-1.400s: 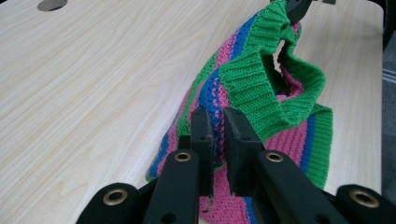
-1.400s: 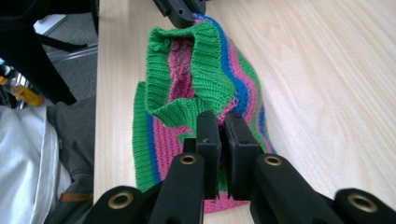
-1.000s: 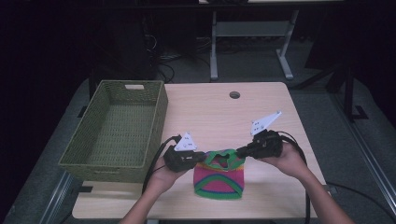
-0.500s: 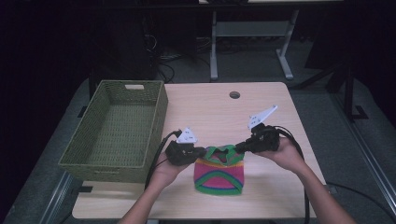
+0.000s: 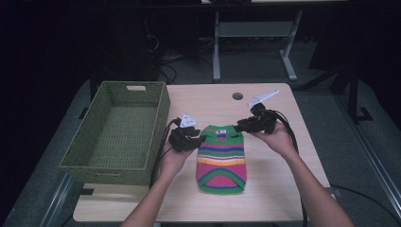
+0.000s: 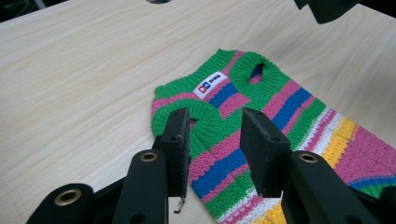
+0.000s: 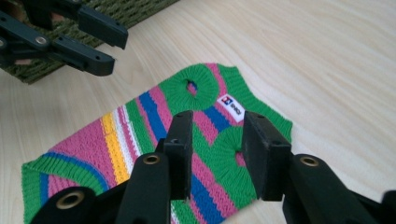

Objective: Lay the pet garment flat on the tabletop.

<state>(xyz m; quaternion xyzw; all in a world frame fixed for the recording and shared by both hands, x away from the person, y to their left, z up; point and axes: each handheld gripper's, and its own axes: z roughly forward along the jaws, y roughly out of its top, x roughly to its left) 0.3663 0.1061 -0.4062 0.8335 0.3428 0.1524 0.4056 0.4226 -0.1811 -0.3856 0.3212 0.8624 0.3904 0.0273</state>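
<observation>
I have a small striped knit sweater, pet-sized by the look of it, lying flat on the light wooden table, neck end away from me and green hem toward me. My left gripper hovers at its upper left corner, and in the left gripper view the jaws stand spread with nothing between them, just above the green-ribbed sleeve hole. My right gripper sits at the upper right corner, its jaws likewise parted and empty over the other ribbed opening.

The garment looks smoothed out, so I judge the next move is a fold or a lift toward the green woven basket standing empty just to the left. To do it well, I should bring each gripper down on a ribbed edge, where the knit is thick enough to bite, and close both at the same time so the cloth does not skew. I would keep the white label between the two grips as a centre mark. Pinching only the top layer could make the sweater open up rather than travel flat.

The tabletop is pale wood grain with a round cable port near the far edge. Behind it the room is dark, with the metal legs of another table and loose cables on the grey floor.
</observation>
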